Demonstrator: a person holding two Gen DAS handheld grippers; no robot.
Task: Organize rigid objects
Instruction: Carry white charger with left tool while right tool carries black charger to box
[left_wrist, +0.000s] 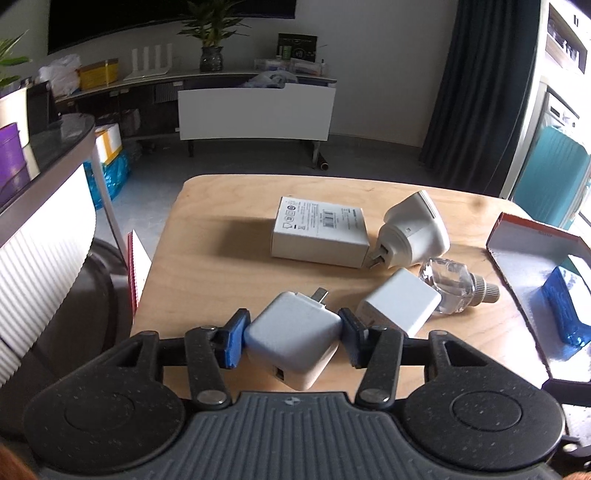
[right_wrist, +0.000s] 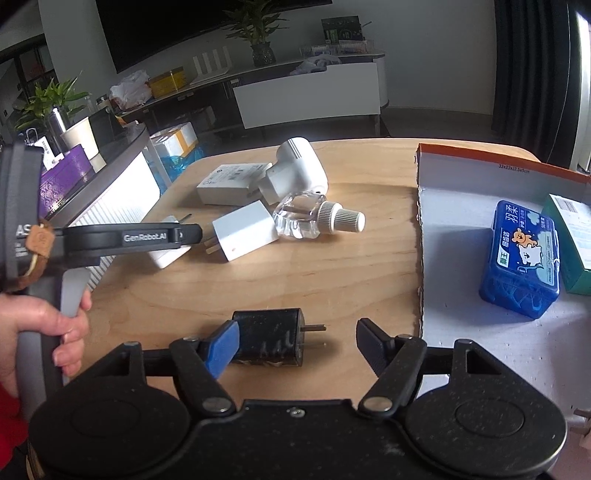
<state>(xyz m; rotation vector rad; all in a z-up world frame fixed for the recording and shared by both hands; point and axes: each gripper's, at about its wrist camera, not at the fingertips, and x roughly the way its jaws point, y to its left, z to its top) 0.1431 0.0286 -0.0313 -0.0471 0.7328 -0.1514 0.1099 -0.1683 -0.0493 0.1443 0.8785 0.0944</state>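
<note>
A white charger (left_wrist: 295, 336) is held clamped between the blue-padded jaws of the left gripper (left_wrist: 293, 338), prongs pointing away, over the near edge of the wooden counter (left_wrist: 221, 236). The right gripper (right_wrist: 295, 345) is seen with jaws apart around a black plug adapter (right_wrist: 269, 341) lying on the counter, its left pad touching the adapter and its right pad clear of the prongs. Further back are listed a white box (left_wrist: 319, 230), a rounded white adapter (left_wrist: 413, 232), a second white charger (left_wrist: 399, 306) and a clear bottle (left_wrist: 452, 290), grouped close together; a blue packet (right_wrist: 522, 258) is kept in the open cardboard tray (right_wrist: 461, 192) at right
</note>
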